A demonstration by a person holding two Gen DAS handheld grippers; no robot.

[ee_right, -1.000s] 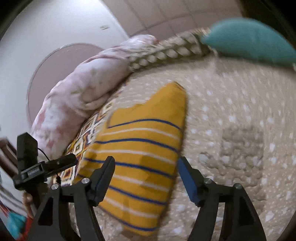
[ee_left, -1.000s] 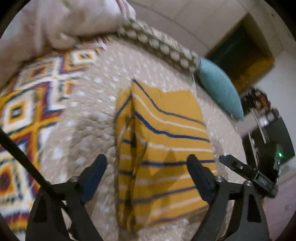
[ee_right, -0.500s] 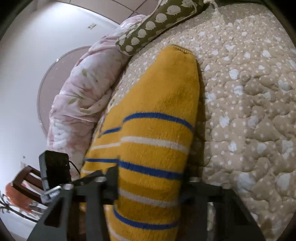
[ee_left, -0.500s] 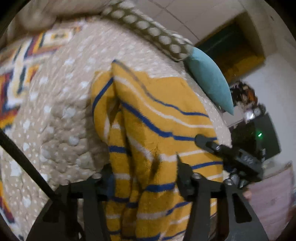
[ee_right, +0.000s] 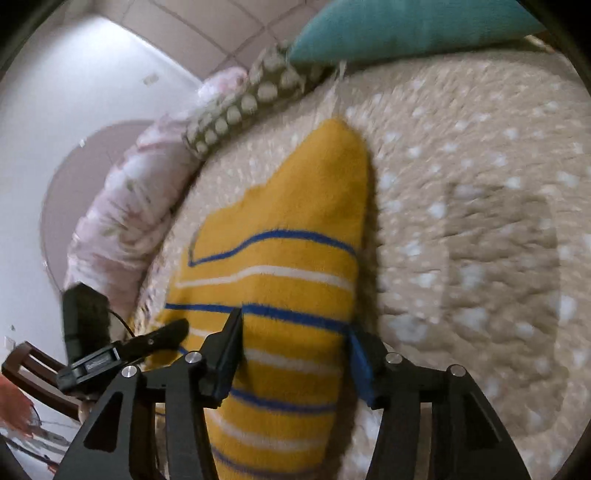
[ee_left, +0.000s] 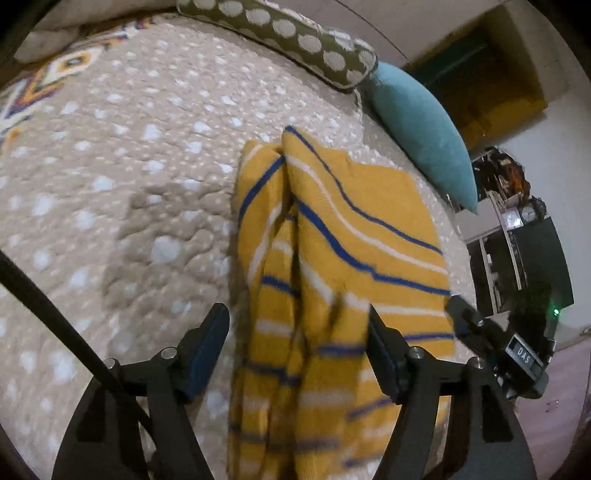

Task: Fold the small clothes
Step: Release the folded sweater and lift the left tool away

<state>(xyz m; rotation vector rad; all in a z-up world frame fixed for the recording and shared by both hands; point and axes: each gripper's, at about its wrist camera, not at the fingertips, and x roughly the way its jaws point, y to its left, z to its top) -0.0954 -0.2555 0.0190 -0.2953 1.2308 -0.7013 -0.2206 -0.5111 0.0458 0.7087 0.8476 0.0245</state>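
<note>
Step in hand, as judged: release after a fold of the yellow striped garment point(ee_left: 351, 258), which lies on the quilted bed point(ee_left: 129, 184), near end toward the cameras.

Left claw point(ee_left: 297, 354): spread, jaws have just been opening. The left pad stands clear at approx 9 o'clock of the cloth; the right pad sits at the cloth's bunched ridge. Cloth lies between the jaws, no pinch evident.

Right claw point(ee_right: 293, 356): spread, jaws likewise just opening. Cloth is between them and the pads flank its edges; contact can't be ruled out at the right pad, but no squeeze shows.

Garment condition: not flat. In the left view a deep crease runs lengthwise w/ a narrow strip folded along the 9 o'clock side.

Next move, in my judgement: back both claws clear w/o dragging the knit, then re-grip the near corners and carry them toward 12 o'clock for a crosswise fold. Soft knit on soft quilt; expect slippage and snagging.

View differences: the left view alone shows the crease, the patterned rug-like cover at 10 o'clock and the room shelving at 3 o'clock. The right view alone shows the smooth right edge of the garment, the pink floral bedding point(ee_right: 122, 206) at 9 o'clock and a wooden chair at 8 o'clock. Both show the teal cushion point(ee_left: 421, 129) and spotted bolster point(ee_left: 288, 33) at approx 12 o'clock.
</note>
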